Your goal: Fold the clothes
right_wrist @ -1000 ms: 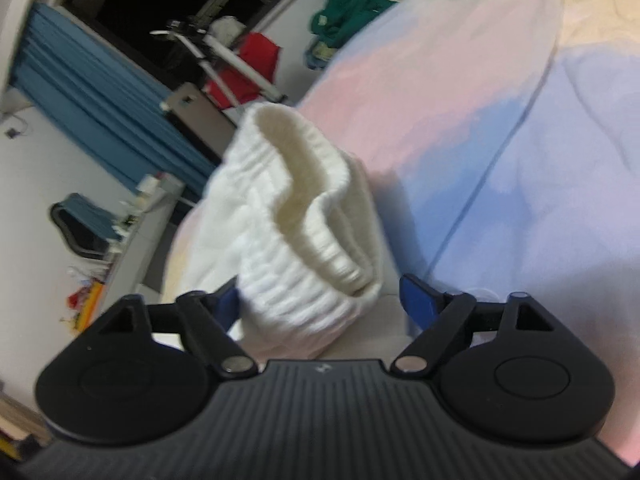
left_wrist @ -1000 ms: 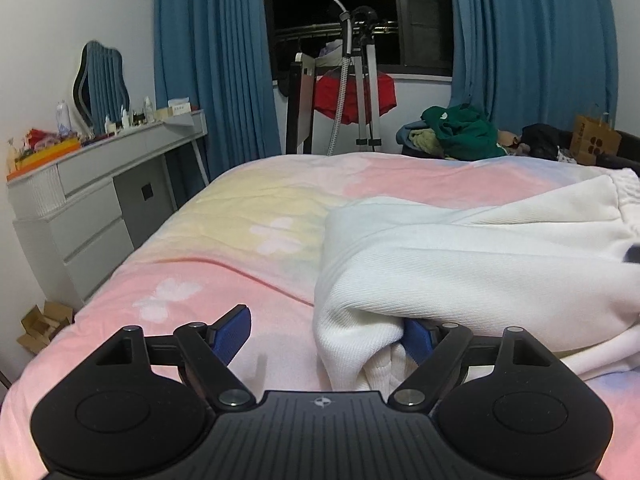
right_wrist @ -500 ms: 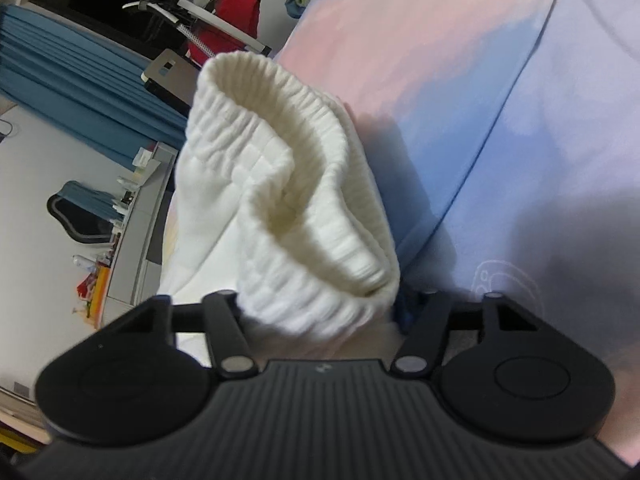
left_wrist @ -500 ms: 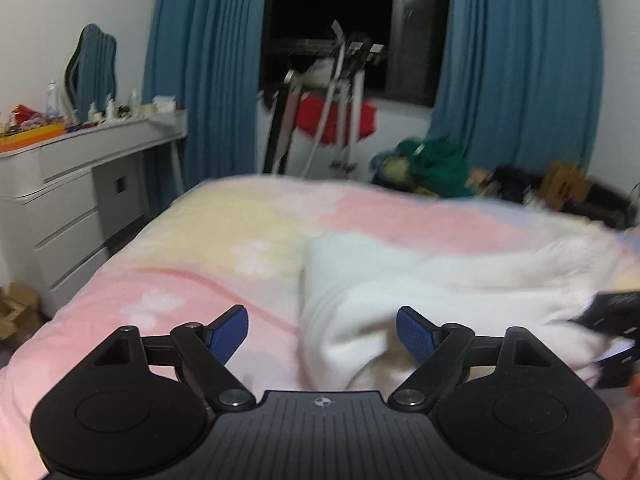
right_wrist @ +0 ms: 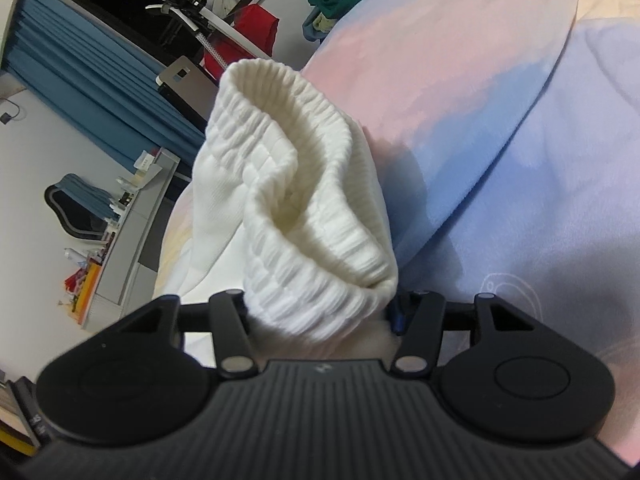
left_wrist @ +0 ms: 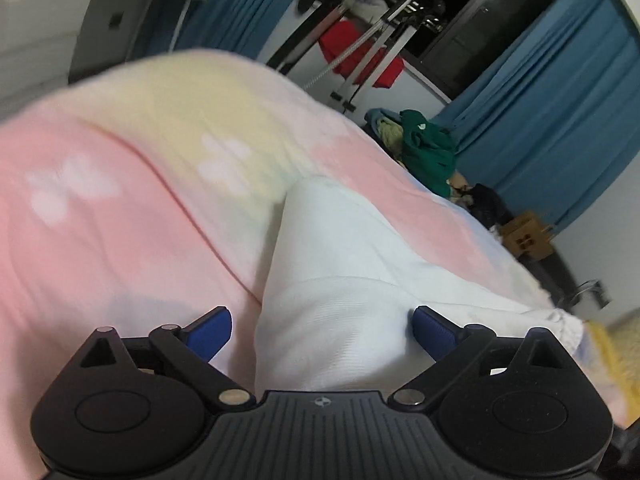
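Observation:
A white knit garment lies on the pastel bedspread. In the left wrist view its folded end runs between the blue pads of my left gripper, whose jaws stand wide apart around the cloth. In the right wrist view my right gripper is shut on the garment's ribbed waistband, which bunches up and stands above the bedspread. Its fingertips are mostly hidden by the cloth.
Blue curtains hang behind the bed. A metal rack with a red cloth and a pile of green clothes stand beyond the bed. A grey dresser with small items is at the left. A cardboard box sits right.
My right gripper has closed on the ribbed waistband and lifted it. My left gripper has tilted and moved over the garment's end, jaws still apart.

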Tool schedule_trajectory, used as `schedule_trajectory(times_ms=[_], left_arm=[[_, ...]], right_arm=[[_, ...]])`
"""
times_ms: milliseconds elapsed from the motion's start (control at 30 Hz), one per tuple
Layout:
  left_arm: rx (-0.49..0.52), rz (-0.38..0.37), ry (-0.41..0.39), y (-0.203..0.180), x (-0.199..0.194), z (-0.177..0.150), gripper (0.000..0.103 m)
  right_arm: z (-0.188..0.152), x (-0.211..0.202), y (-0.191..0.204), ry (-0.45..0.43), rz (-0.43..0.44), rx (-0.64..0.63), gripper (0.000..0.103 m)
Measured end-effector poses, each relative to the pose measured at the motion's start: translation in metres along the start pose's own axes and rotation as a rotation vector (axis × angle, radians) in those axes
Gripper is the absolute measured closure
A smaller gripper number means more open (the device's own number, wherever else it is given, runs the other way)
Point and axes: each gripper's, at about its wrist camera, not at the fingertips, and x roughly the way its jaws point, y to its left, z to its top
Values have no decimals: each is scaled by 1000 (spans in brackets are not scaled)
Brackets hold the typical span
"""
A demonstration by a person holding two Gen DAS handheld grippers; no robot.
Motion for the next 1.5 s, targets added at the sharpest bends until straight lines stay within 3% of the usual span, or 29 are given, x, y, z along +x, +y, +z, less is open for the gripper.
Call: schedule_trajectory(times_ms=[200,400,700,833,933,1233,1367,1500], left_arm=[[-73,-87,117,14,20,11,5],[-37,-89,136,13,29,4,10],[88,-46,92,-1,21,-2,29],[107,-81,41,-14,9,0,42],[92,-123,28,-25,-4,0,44],[104,-150,2,-105,-24,7,45],[163,-179,-14,-168,-6,20,45],[213,-224,-4,-239,36,27,45]], right_arm=[[-6,1,7,-22,-17,-8,45],[-4,7,4,-3,-33,4,44],[0,5,13,-5,-40,7,46],[3,-7,29,-38,-20,-35,48],[10,-22,37,-65,14,-70,50],[41,-81,32,-182,107,-38,50],[74,-106,15,-250,138,-17,50],[114,-127,-9,-342,147,20,50]])
